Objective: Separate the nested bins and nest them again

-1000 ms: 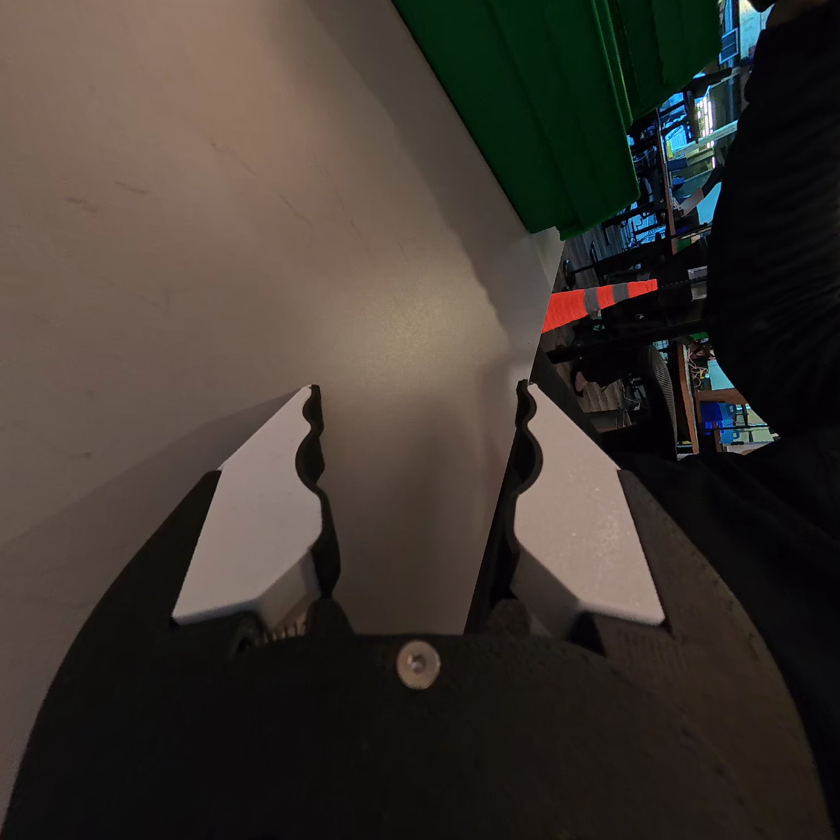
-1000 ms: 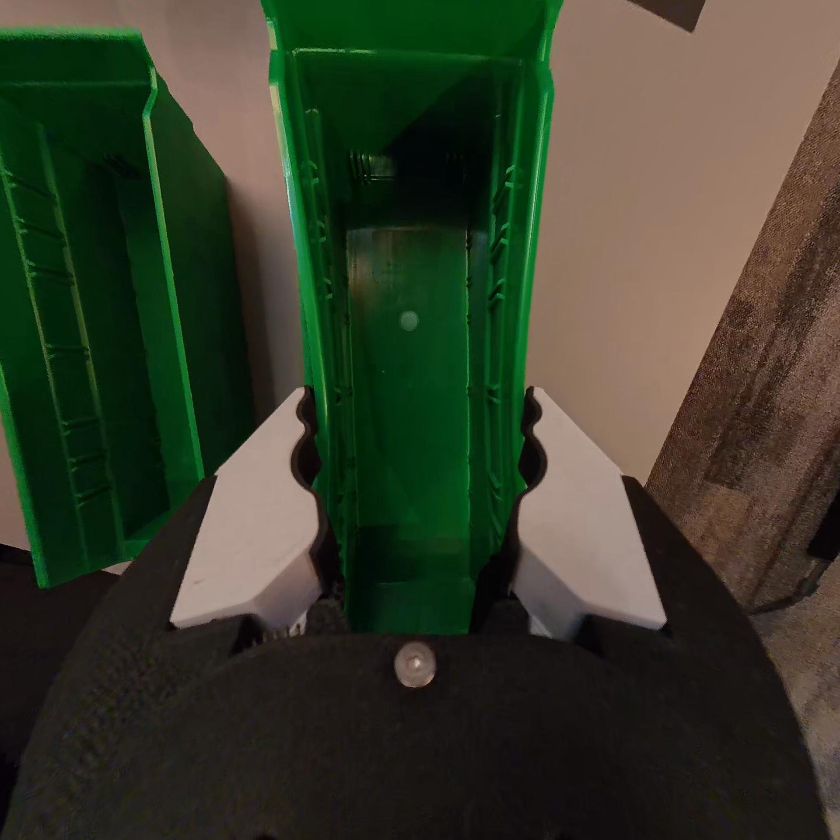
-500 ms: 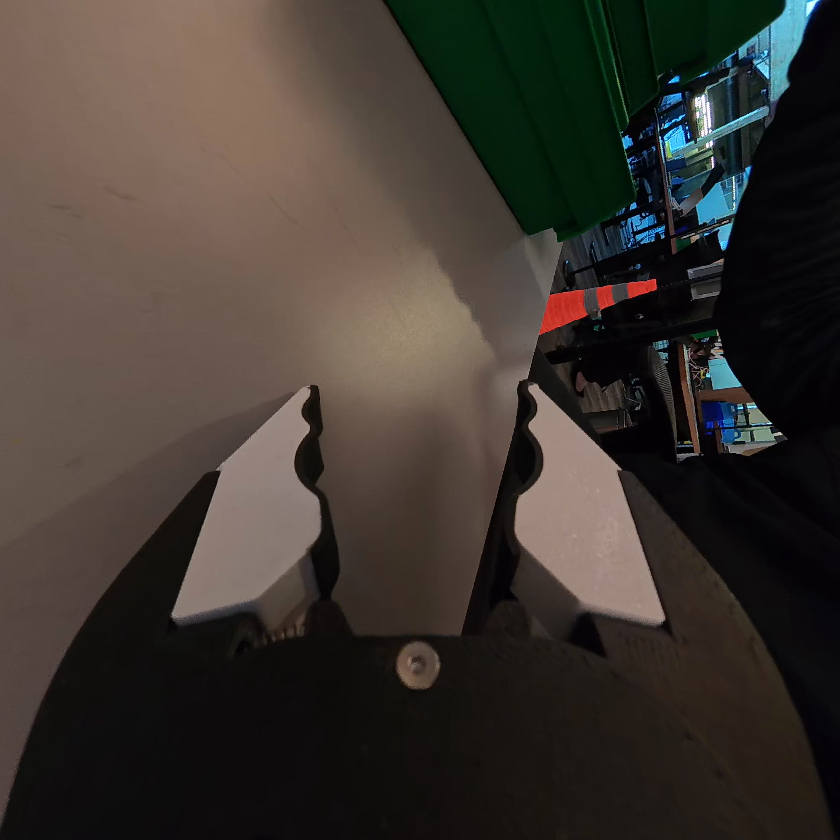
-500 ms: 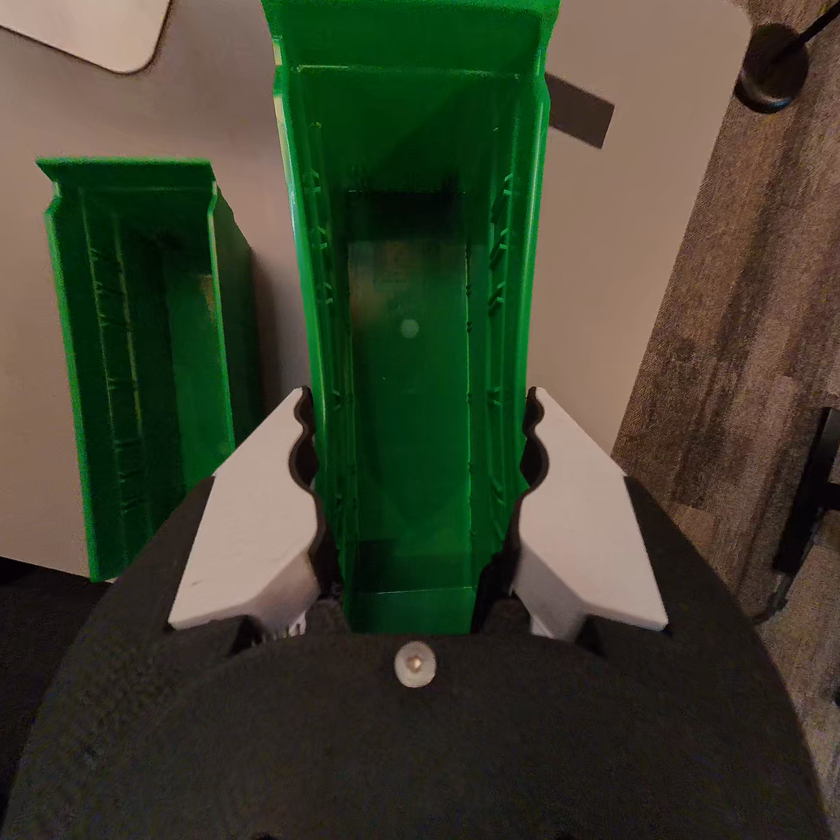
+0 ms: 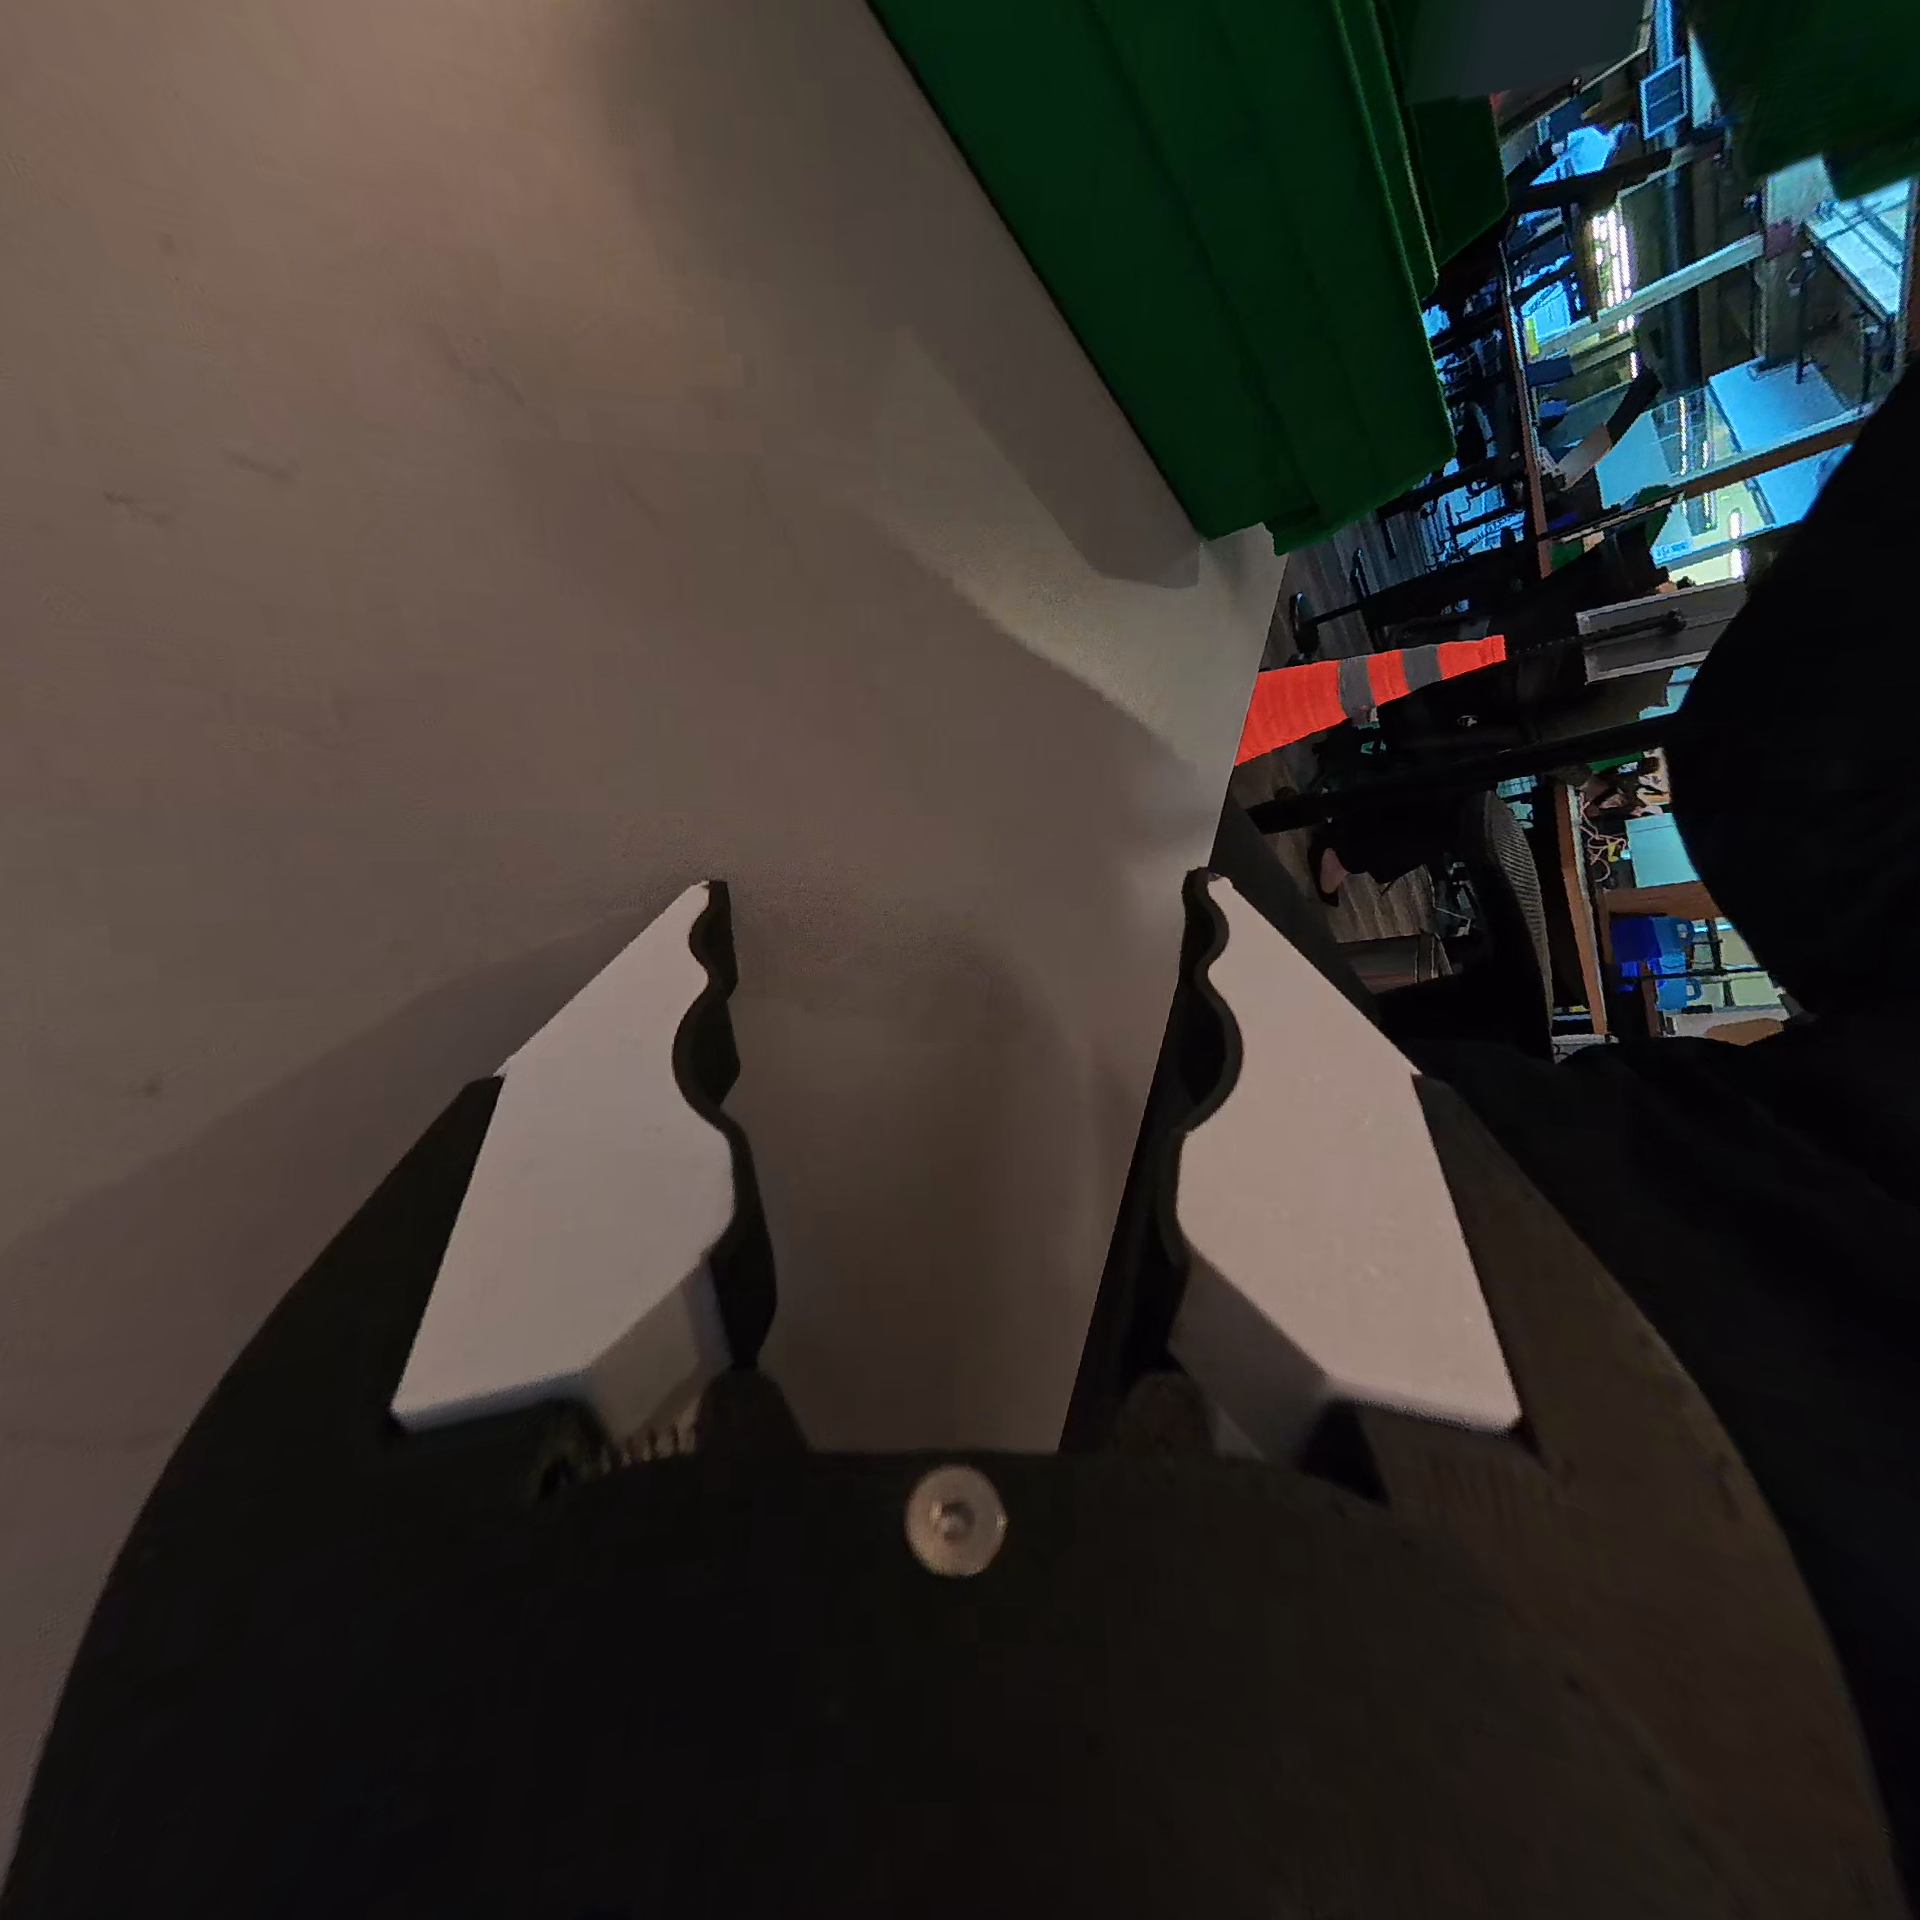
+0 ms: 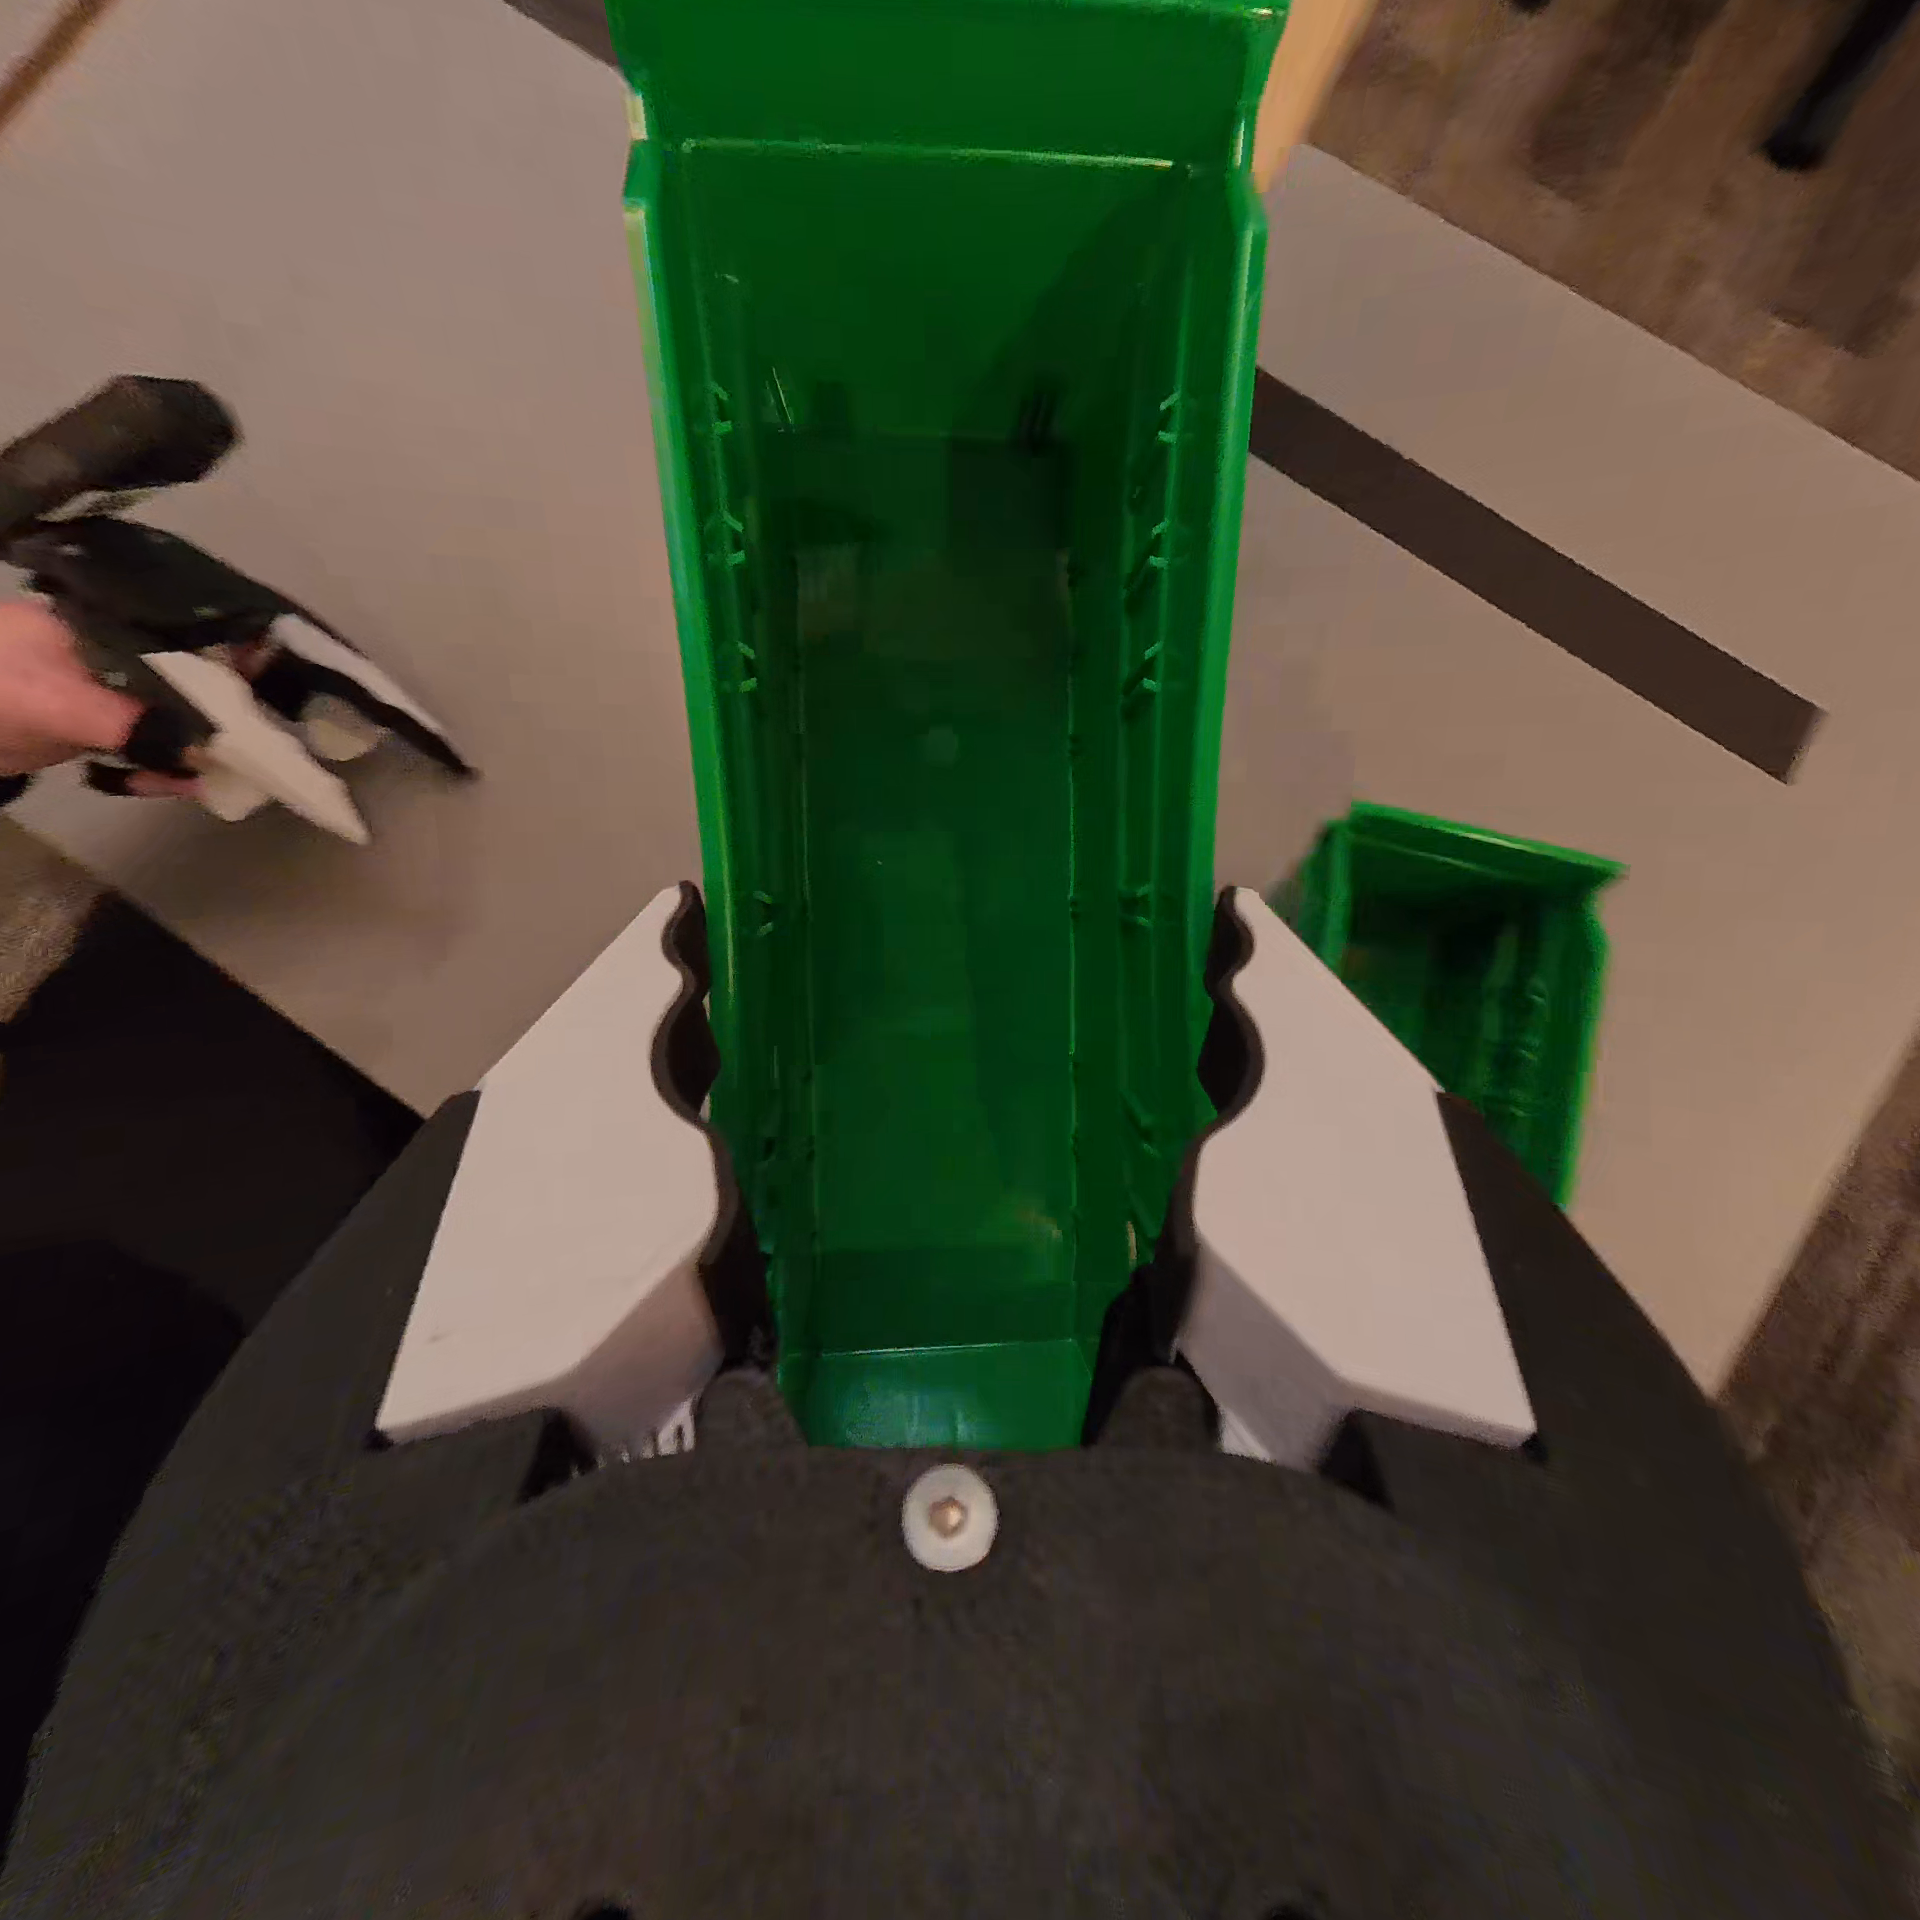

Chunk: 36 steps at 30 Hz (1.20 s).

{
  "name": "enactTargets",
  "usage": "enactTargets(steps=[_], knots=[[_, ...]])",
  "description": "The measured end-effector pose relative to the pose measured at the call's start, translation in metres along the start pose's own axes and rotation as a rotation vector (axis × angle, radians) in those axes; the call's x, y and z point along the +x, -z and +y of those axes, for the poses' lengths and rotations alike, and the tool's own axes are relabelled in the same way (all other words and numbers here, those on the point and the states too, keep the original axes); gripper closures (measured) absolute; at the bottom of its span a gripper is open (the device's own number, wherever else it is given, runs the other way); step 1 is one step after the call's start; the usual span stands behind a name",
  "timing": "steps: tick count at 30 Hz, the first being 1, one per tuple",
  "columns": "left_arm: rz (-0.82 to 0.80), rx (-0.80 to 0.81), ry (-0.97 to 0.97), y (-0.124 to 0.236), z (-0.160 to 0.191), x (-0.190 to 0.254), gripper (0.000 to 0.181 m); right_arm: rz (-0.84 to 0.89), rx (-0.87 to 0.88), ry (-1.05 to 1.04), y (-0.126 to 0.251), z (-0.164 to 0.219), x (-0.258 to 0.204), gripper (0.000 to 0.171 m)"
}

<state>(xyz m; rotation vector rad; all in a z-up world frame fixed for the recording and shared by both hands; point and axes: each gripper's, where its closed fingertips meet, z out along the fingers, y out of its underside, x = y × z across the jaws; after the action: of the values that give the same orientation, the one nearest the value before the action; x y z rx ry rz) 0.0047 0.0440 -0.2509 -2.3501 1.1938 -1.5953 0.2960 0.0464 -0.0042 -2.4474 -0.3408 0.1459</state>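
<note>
A: Two green bins show in the right wrist view. The nearer green bin (image 6: 940, 779) sits between the fingers of the right hand-held gripper (image 6: 954, 904), which is clamped on its long side walls, with its short end wall pressed back near the gripper's body.

B: How does that bin look?

A: It is long and narrow, made of bright green plastic, open at the top, with small moulded ribs running along the inside of both long walls and a smooth floor. Its far end widens into a stepped rim.

B: And the second one?

A: The second green bin (image 6: 1455, 997) stands on the pale desk (image 6: 416, 312), to the right of the held one and apart from it. It has the same colour and ribbed walls, and its opening faces up.

B: What about the other side?

A: The left hand-held gripper (image 5: 956, 894) has its fingers spread wide with nothing between them, low over the desk. A green bin wall (image 5: 1195, 239) crosses the top of that view. In the right wrist view the same gripper appears blurred at the left edge, held by a person's hand (image 6: 47, 675).
</note>
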Motion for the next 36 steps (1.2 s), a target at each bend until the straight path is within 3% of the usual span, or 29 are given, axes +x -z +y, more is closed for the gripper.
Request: enactTargets(steps=[5, 14, 21, 27, 31, 33, 36], knots=[[-0.007, 0.016, 0.006, 0.005, -0.002, -0.004, 0.096, -0.113, -0.015, 0.055, -0.043, -0.006, -0.084, 0.075], [-0.024, 0.037, 0.03, 0.008, -0.004, -0.011, 0.098, -0.114, -0.142, 0.1, -0.137, 0.033, -0.163, 0.075], [-0.026, 0.034, 0.026, 0.005, -0.005, -0.01, 0.098, -0.088, -0.222, 0.068, -0.183, 0.064, -0.17, 0.07], [-0.027, 0.048, 0.041, 0.006, -0.007, -0.011, 0.099, -0.04, -0.247, 0.053, -0.2, 0.085, -0.162, 0.061], [-0.023, 0.052, 0.047, 0.004, -0.008, -0.011, 0.099, -0.036, -0.308, 0.113, -0.2, 0.092, -0.163, 0.047], [-0.021, 0.051, 0.048, 0.003, -0.008, -0.01, 0.099, -0.052, -0.362, 0.146, -0.201, 0.095, -0.165, 0.028], [-0.025, 0.045, 0.045, 0.003, -0.007, -0.009, 0.099, -0.061, -0.437, 0.2, -0.21, 0.098, -0.164, 0.036]])
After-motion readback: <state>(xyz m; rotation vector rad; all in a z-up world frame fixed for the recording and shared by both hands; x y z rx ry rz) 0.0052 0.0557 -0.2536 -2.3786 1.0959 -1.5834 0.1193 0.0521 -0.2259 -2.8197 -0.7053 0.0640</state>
